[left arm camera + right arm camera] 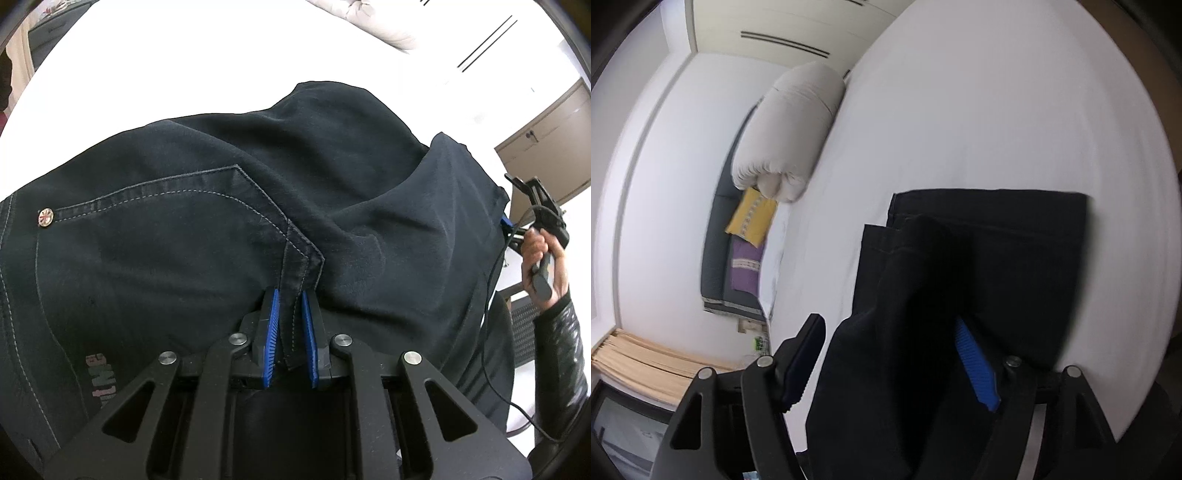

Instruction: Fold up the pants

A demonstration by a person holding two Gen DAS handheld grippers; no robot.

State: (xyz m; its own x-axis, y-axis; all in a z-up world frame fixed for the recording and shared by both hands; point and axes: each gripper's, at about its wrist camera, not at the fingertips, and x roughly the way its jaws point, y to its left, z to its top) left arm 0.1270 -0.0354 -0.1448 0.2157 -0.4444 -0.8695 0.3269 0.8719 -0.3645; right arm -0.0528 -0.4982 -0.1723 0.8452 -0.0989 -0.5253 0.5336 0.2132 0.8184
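Dark navy pants (207,229) lie on the white bed (155,74), back pocket with a metal rivet facing up. My left gripper (290,295) is shut on the pants' stitched seam edge between its blue pads. My right gripper (886,332) stands wide apart with a bunch of pants fabric (905,295) draped between its fingers; its blue pad (975,365) shows at the right. In the right wrist view the folded pants (1015,236) rest on the bed (997,110). The right gripper also shows at the right edge of the left wrist view (506,221), held by a hand.
A rolled white duvet (790,129) lies at the bed's far side. Yellow (750,218) and purple (746,269) pillows sit against a dark headboard. A beige cabinet (546,140) stands beyond the bed's edge.
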